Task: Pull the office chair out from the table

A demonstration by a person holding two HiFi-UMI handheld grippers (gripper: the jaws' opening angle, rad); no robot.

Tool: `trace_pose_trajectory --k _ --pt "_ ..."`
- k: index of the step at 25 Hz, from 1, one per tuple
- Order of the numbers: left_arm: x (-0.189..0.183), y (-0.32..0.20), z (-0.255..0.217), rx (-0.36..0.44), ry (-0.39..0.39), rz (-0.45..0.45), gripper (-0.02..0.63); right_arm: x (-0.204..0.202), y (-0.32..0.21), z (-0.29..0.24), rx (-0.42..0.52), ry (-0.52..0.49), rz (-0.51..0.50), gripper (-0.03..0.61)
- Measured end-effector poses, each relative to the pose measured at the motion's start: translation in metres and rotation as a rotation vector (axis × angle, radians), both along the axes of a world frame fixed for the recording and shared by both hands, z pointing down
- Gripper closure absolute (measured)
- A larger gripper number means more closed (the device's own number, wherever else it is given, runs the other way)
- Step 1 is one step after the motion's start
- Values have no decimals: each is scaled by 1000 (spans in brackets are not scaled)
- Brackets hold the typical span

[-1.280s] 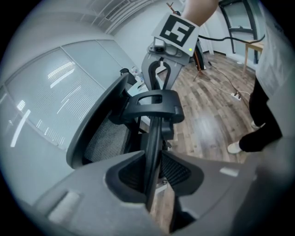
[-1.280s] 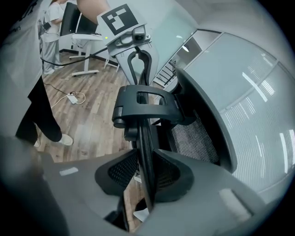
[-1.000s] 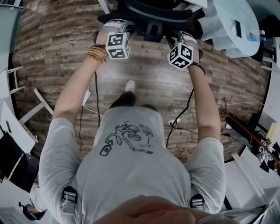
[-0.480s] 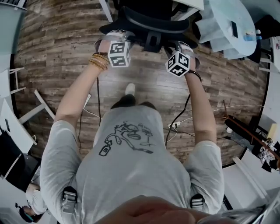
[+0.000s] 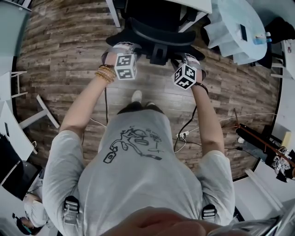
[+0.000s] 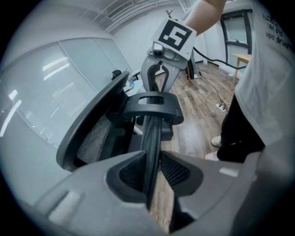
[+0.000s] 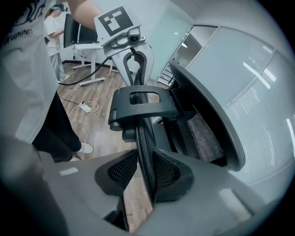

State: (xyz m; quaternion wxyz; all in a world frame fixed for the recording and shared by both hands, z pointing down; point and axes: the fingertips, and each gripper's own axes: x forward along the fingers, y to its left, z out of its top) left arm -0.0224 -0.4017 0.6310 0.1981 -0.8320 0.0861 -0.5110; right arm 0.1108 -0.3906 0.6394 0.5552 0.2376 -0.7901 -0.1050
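Head view: a person stands on the wooden floor (image 5: 60,55) behind the office chair (image 5: 159,27), which sits at the top edge of the view, its seat close against the table (image 5: 200,5). Both arms reach forward to the rim of the chair back. The left gripper (image 5: 120,47) takes the rim on the left of the centre bracket and the right gripper (image 5: 188,57) takes it on the right, well apart from each other.

Left gripper view: the two pads are clamped on the thin black rim (image 6: 151,138), one on each face. Right gripper view: the same hold, with the jaws pressed on the rim from both sides.

Step in hand, by judgement: the grasp is made and the pull away from the table is the work of the moment; the chair is not yet clear of it.

The next move calls for an even backward draw with both hands, so that the chair rolls straight, and for care over the power strip (image 5: 182,134) and cables on the floor near the feet.
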Motion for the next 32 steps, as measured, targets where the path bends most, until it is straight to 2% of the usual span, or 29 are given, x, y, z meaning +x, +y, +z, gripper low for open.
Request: trace_pose_trajectory --k 5,32 --pt "0 24 -2 15 10 -11 515 -1 25 -2 11 -19 -10 465" --pt "2 203 -3 -77 -40 -96 511 1 204 -8 -36 -58 -9 462"
